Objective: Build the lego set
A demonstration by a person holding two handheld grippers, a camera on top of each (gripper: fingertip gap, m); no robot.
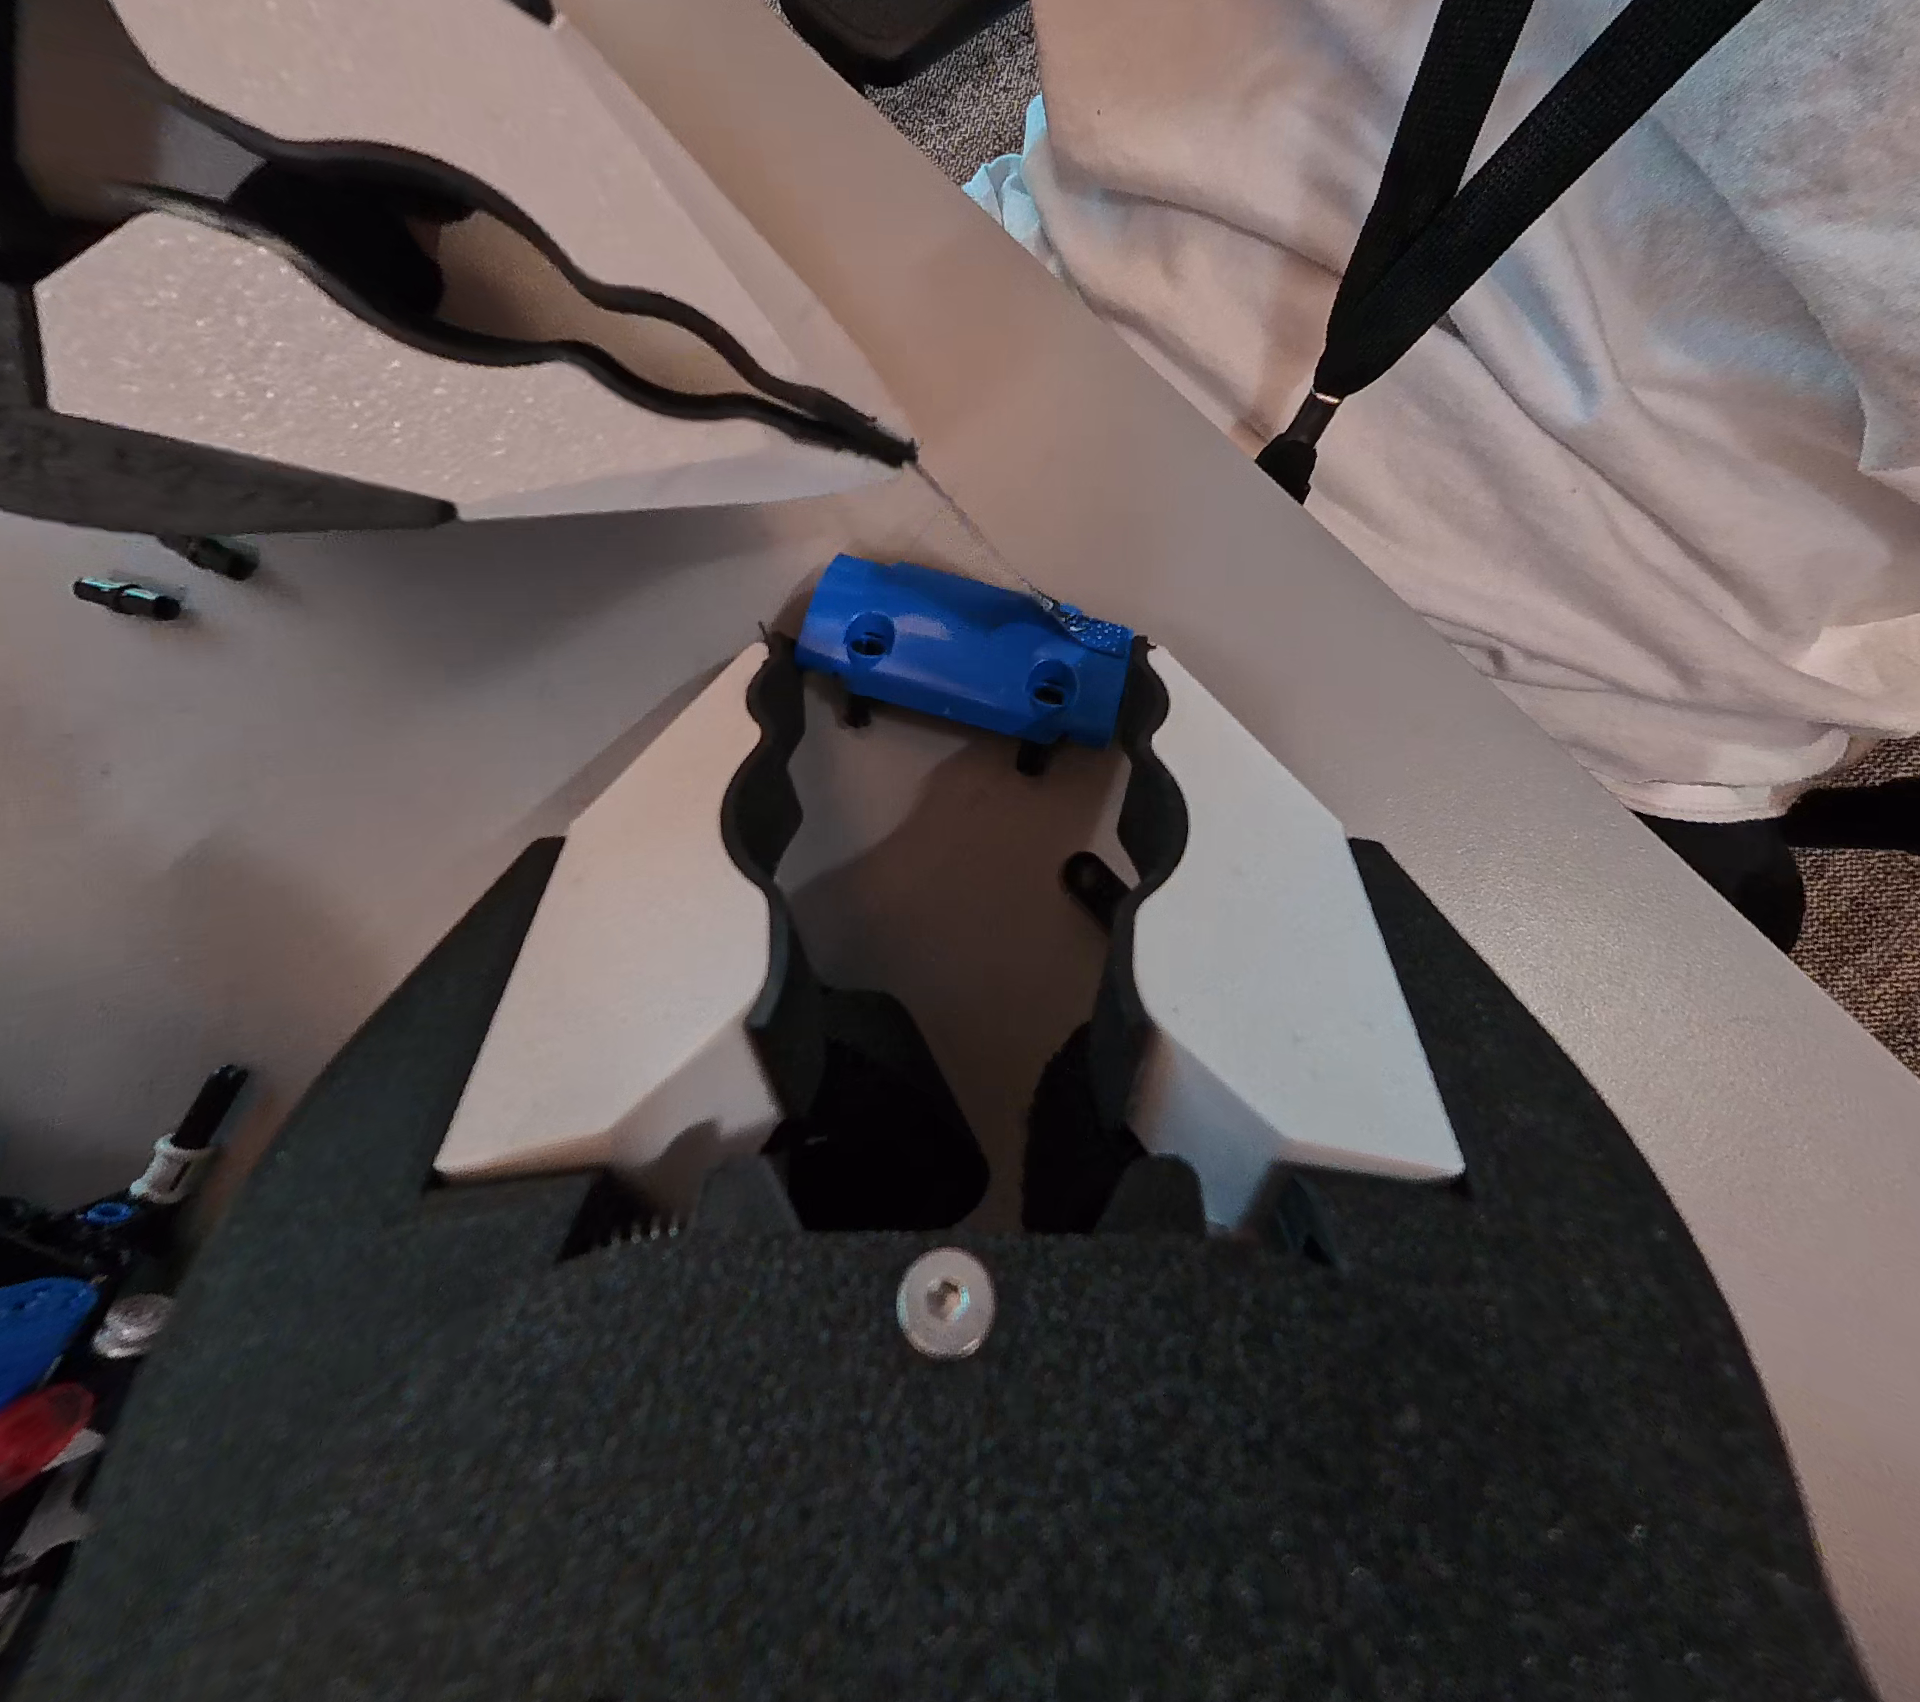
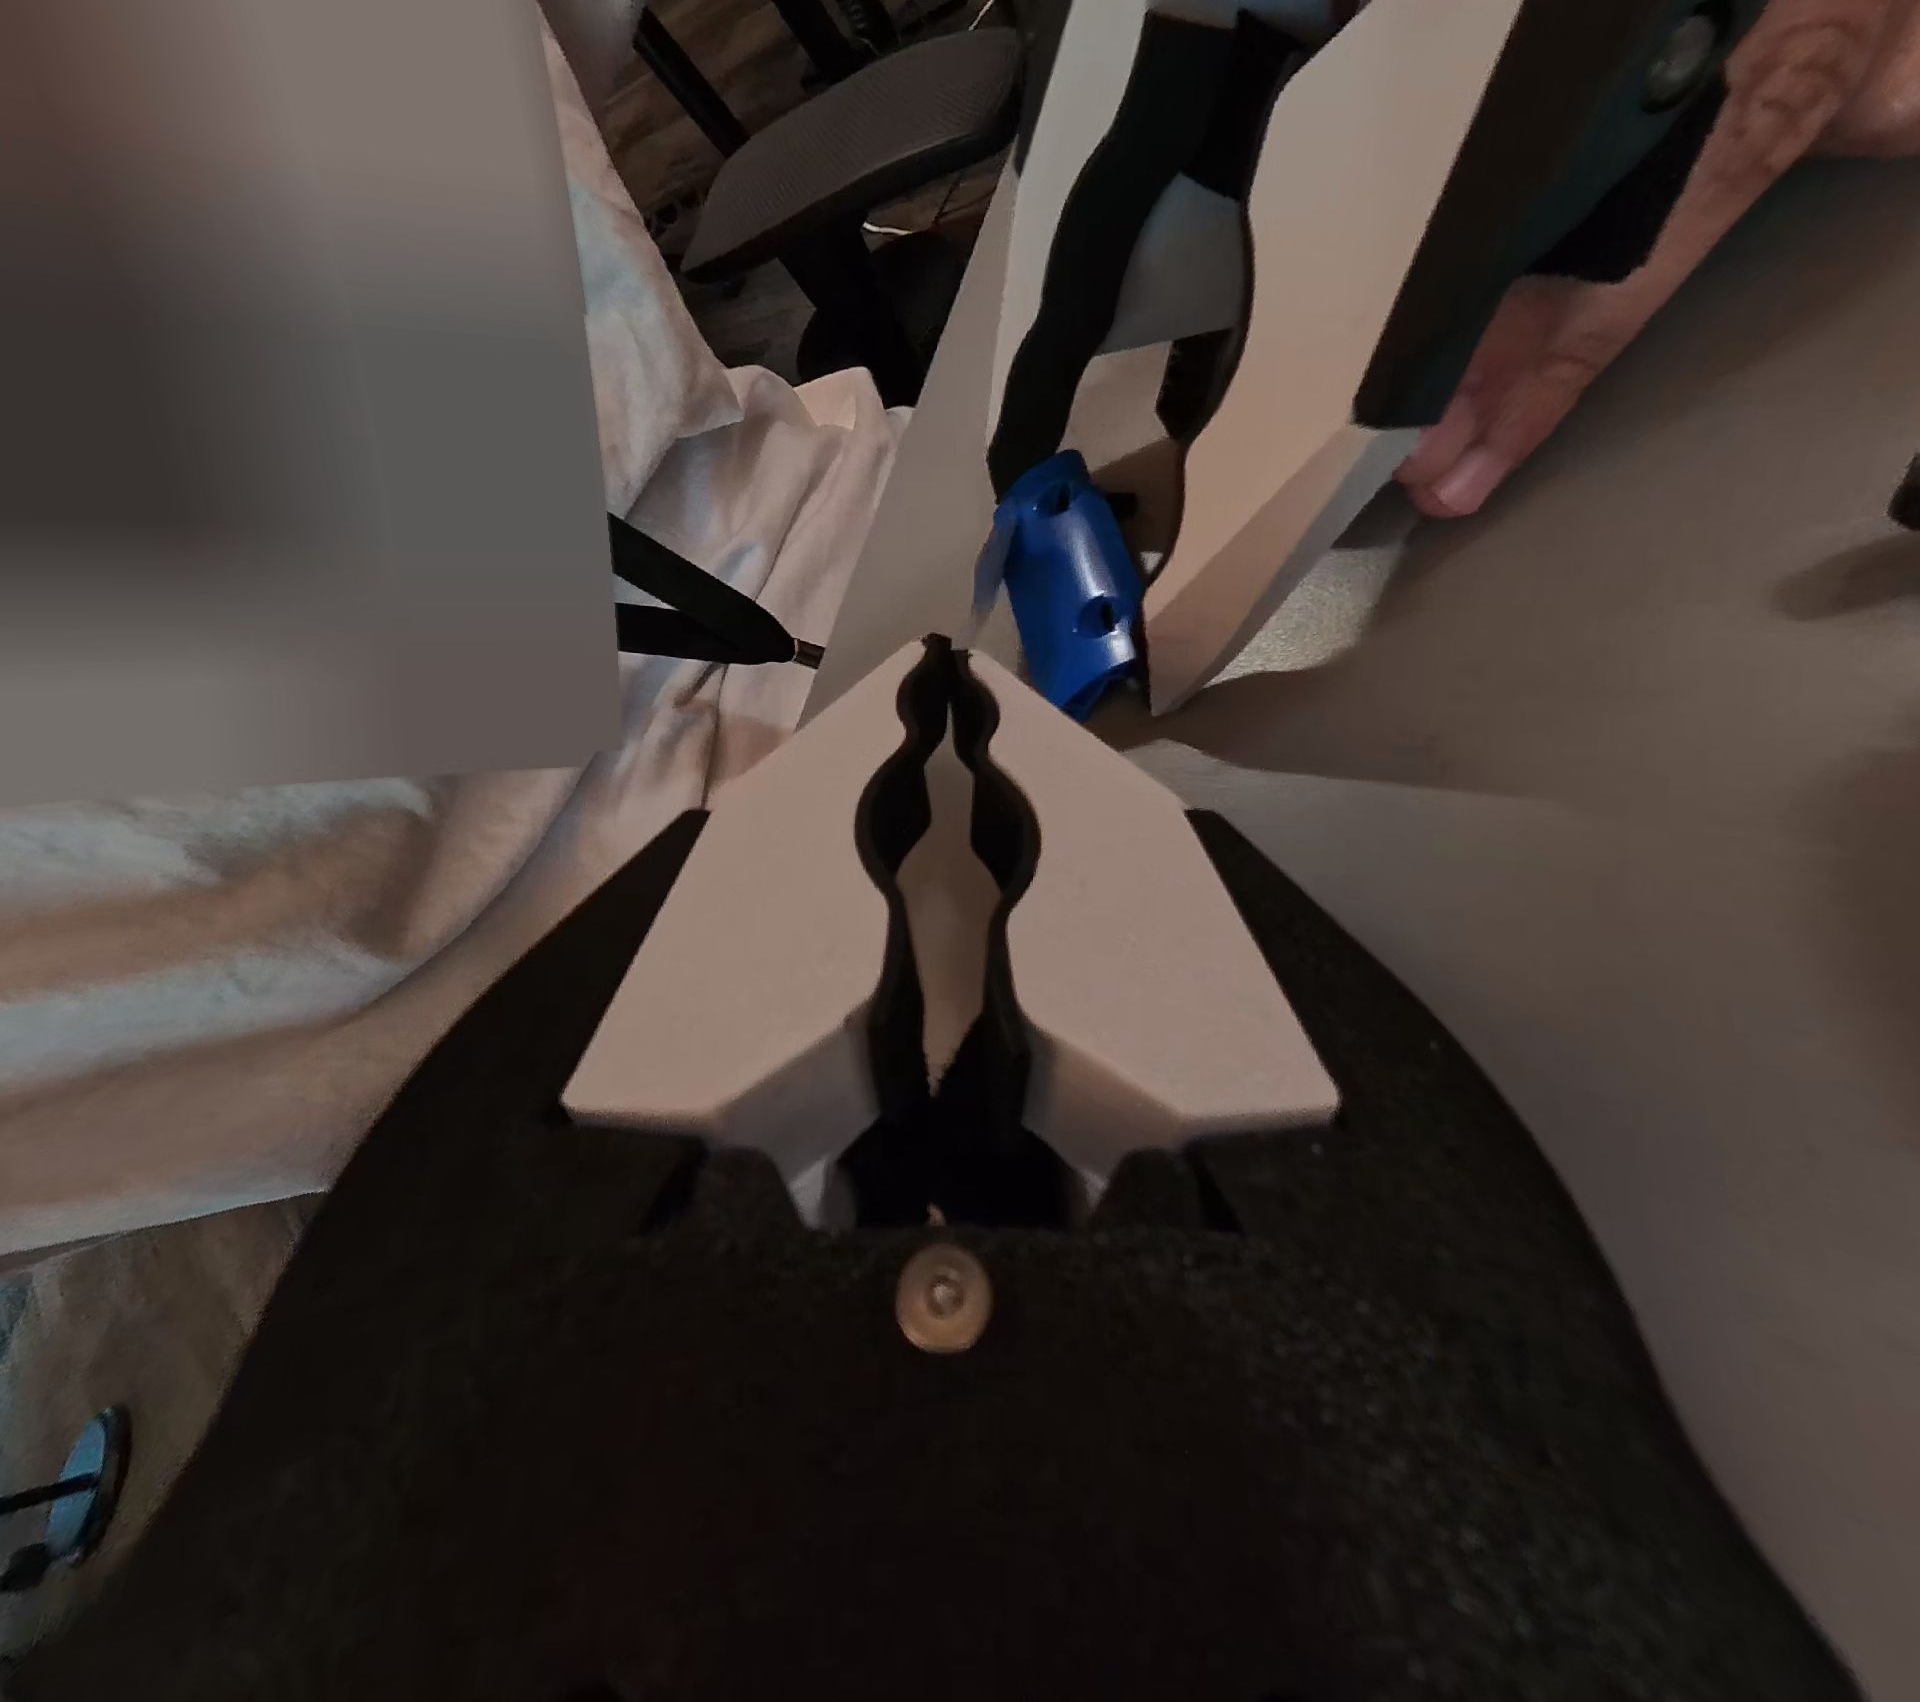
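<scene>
A blue lego piece with two round holes and black pins under it sits between the fingertips of my left gripper, which is shut on it just above the white table. My right gripper comes in from the upper left, shut on a thin pale strip that runs to the blue piece's top right corner. In the right wrist view, my right gripper pinches the strip's end, with the blue piece just beyond in my left gripper.
Two black pins lie on the table at the left, another under my left gripper. A pile of lego parts and a black axle sit at the bottom left. The table edge runs diagonally, with a person's white shirt beyond. Left and right tips are no more than a few centimetres apart.
</scene>
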